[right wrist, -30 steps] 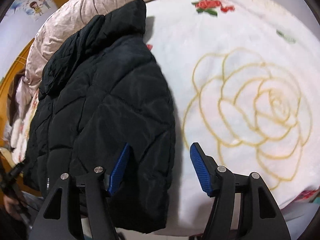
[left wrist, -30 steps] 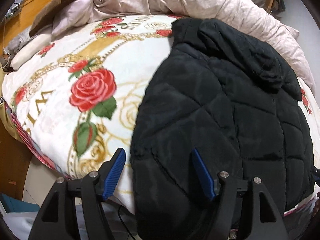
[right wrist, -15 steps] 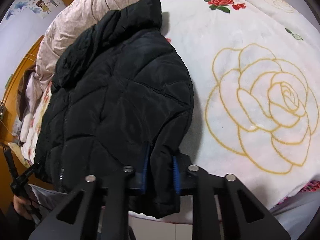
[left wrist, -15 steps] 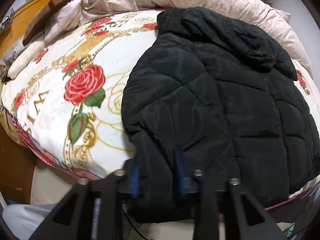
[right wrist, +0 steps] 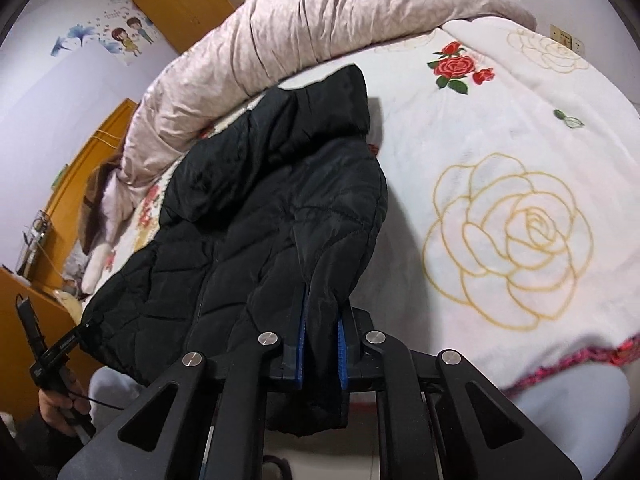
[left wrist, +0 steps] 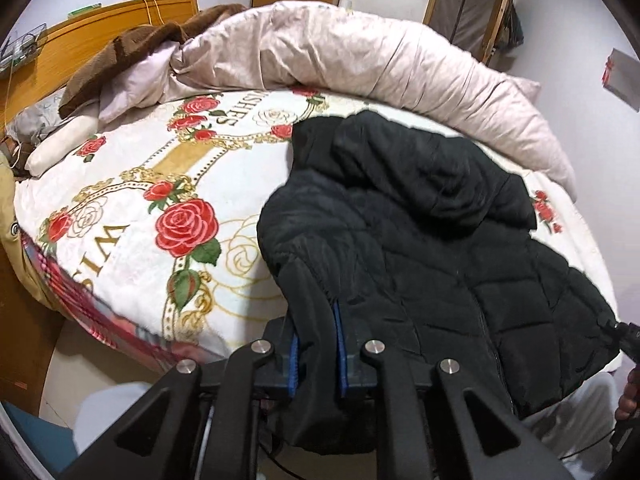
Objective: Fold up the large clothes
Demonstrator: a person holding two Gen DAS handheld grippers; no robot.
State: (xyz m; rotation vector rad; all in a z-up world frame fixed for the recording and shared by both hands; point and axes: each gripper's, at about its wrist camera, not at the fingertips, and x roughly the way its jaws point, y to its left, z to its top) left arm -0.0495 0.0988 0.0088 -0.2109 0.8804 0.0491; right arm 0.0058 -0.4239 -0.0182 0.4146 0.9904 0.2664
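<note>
Hand-held gripper around jacket hem

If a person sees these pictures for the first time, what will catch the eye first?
First, the black jacket, spread on the rose blanket near the bed's edge. The left gripper and right gripper have just been closing and now each pinch a hanging part of it at the near edge. Behind lies a long rolled pink quilt.
</note>
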